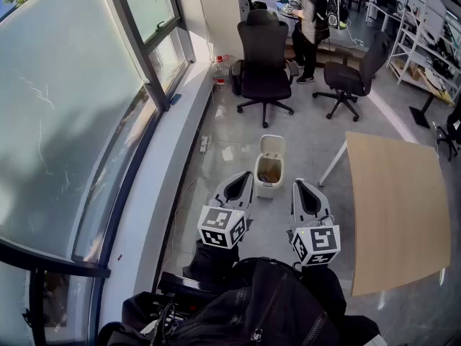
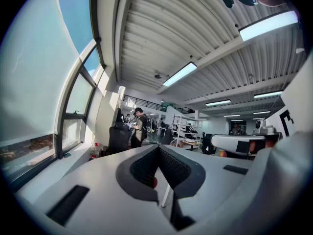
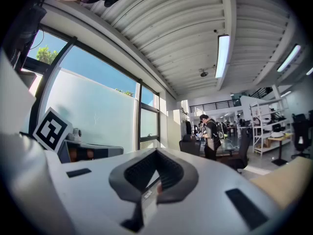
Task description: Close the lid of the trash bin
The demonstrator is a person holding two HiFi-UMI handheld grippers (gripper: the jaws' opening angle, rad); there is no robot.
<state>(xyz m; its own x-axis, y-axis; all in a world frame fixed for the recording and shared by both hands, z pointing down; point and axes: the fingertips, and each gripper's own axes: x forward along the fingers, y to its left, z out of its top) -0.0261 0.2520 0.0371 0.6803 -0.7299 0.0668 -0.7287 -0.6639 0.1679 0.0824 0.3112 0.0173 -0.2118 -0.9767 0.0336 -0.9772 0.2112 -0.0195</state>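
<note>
A small white trash bin (image 1: 268,177) stands on the grey floor with its lid (image 1: 273,145) tipped up and back, showing a brownish inside. My left gripper (image 1: 247,176) is held just left of the bin, its tips close to the bin's side. My right gripper (image 1: 297,184) is a little to the bin's right and nearer me. Both point level toward the room. In the left gripper view the left gripper (image 2: 157,149) has its jaws meeting with nothing between them. The right gripper (image 3: 156,152) looks the same in its own view. Neither gripper view shows the bin.
A wooden table (image 1: 400,207) with a white leg (image 1: 333,163) stands right of the bin. Two black office chairs (image 1: 264,63) (image 1: 349,78) and a standing person (image 1: 311,20) are farther off. A window wall and sill (image 1: 155,193) run along the left.
</note>
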